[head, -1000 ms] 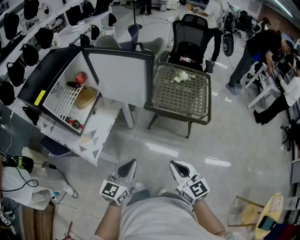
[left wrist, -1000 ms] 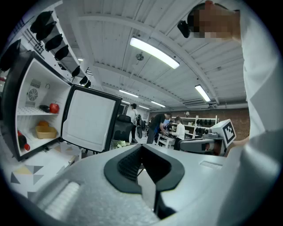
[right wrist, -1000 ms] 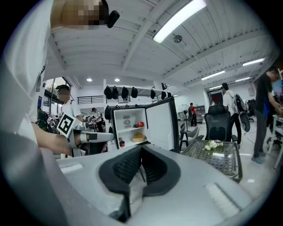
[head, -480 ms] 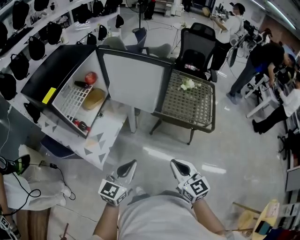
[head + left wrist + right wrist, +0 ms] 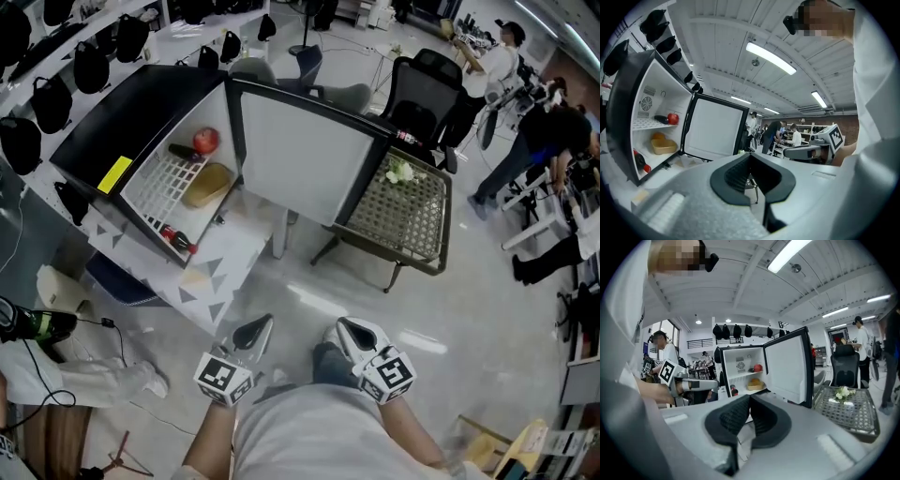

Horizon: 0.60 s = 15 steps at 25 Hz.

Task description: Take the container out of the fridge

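The small fridge (image 5: 112, 131) stands open on a low white table at upper left, its door (image 5: 300, 155) swung out to the right. A tan container (image 5: 208, 185) lies on the lower shelf, under a red apple (image 5: 205, 141) and a dark item. The container (image 5: 663, 146) also shows in the left gripper view, and small in the right gripper view (image 5: 754, 386). My left gripper (image 5: 253, 333) and right gripper (image 5: 352, 336) are held side by side close to my body. Both are shut and empty, well short of the fridge.
A mesh-topped side table (image 5: 398, 220) with white flowers stands right of the fridge door, and a black office chair (image 5: 427, 84) behind it. Red bottles (image 5: 178, 239) lie in the fridge bottom. Several people work at the far right. Cables and bags lie on the floor at left.
The fridge and mesh table have shifted right and grown nearer in the head view as I walk toward them. Both grippers keep their place by my body and stay shut.
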Available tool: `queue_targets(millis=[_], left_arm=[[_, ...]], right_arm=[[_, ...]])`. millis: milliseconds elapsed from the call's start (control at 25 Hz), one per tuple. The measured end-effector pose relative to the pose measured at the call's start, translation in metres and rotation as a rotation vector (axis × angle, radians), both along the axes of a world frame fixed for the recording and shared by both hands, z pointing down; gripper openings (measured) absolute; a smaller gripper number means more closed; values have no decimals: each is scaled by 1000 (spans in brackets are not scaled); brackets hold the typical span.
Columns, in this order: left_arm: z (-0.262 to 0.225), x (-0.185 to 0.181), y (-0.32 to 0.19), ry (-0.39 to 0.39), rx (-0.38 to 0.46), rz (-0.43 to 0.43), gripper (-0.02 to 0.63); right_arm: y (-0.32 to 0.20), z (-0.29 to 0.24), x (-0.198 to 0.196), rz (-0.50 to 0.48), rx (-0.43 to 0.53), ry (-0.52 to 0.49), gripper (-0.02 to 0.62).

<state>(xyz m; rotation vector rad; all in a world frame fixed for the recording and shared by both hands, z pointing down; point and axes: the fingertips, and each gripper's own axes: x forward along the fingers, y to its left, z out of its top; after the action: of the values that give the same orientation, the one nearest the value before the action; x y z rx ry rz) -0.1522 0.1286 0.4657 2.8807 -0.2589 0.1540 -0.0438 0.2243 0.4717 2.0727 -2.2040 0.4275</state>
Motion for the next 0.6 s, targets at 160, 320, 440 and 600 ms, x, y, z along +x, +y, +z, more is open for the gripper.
queue_targets(millis=[160,320,440,600], left_arm=[[3,19,-17,-8,2,-35,8],[7,44,-44,-32,11,-83,8],[4,64,-64,-43,20,-134,8],[6,89,-86,-71,24,-202,8]], right_arm=[[-25,7,21,-34,-4,-24,3],[-59,10,47,-88,-6,-48,3],[-87,10,69,-138,2,-57,3],[-119,6,97,-212,15,-65,3]])
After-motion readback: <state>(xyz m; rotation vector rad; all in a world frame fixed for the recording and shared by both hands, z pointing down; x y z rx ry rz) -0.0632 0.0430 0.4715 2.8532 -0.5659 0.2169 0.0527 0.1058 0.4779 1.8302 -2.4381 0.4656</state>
